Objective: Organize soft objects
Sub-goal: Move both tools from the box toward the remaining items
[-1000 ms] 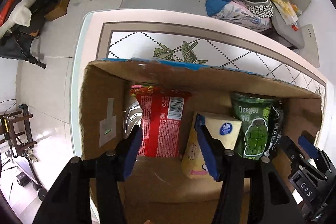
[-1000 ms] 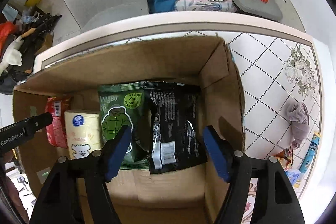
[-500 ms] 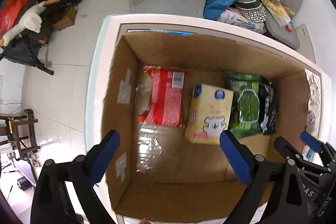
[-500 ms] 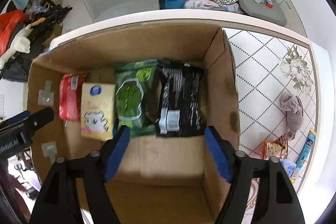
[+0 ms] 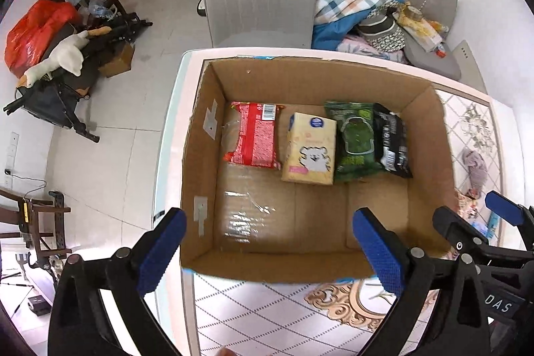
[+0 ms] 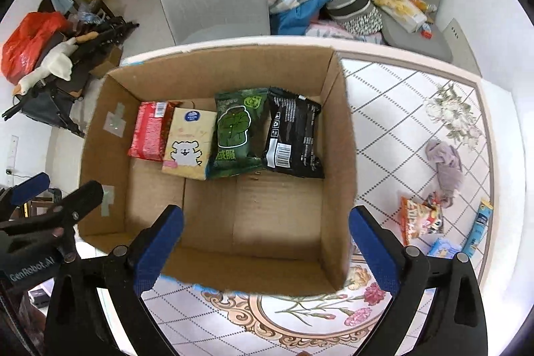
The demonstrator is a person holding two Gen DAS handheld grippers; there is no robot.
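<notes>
Four soft packs are lying in a row along the far wall of the cardboard box (image 6: 343,155): red packet (image 6: 150,130), yellow tissue pack (image 6: 188,144), green pouch (image 6: 233,134), black pouch (image 6: 293,139). All are looking light, crinkly and squashy, best pinched across the middle. Left hand-held gripper (image 5: 267,251) and right hand-held gripper (image 6: 267,247) are hovering wide open, holding nothing. Beyond, one grey cloth (image 6: 445,164) and roughly three small packets are waiting on the tabletop (image 6: 400,109).

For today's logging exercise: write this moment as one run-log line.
left gripper: open, empty | right gripper: open, empty | cardboard box: four packs in row
</notes>
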